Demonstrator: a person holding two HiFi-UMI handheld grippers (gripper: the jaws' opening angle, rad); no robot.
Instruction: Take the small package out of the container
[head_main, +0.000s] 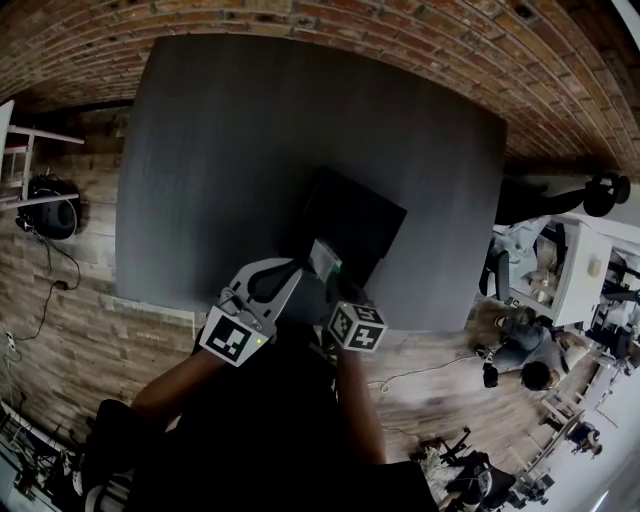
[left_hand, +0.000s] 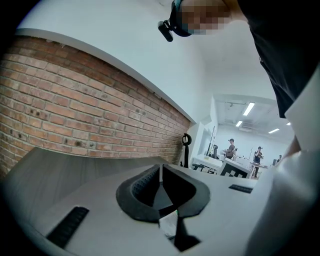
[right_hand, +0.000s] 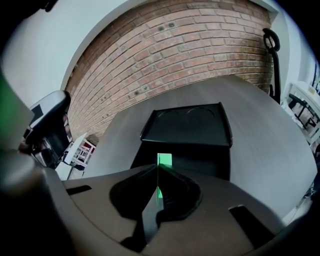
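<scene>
On the dark grey table stands a black container, open at the top. My right gripper is just at its near side, shut on the small white-and-green package. In the right gripper view the package shows edge-on as a thin green strip pinched between the jaws of the right gripper, with the container right behind it. My left gripper hovers beside it to the left, over the table's near edge. In its own view the left gripper has its jaws together with nothing between them.
The table's near edge runs just under both grippers. Brick floor surrounds the table. A headset on a stand sits at the left. Desks and people fill the right side. A brick wall lies beyond the table.
</scene>
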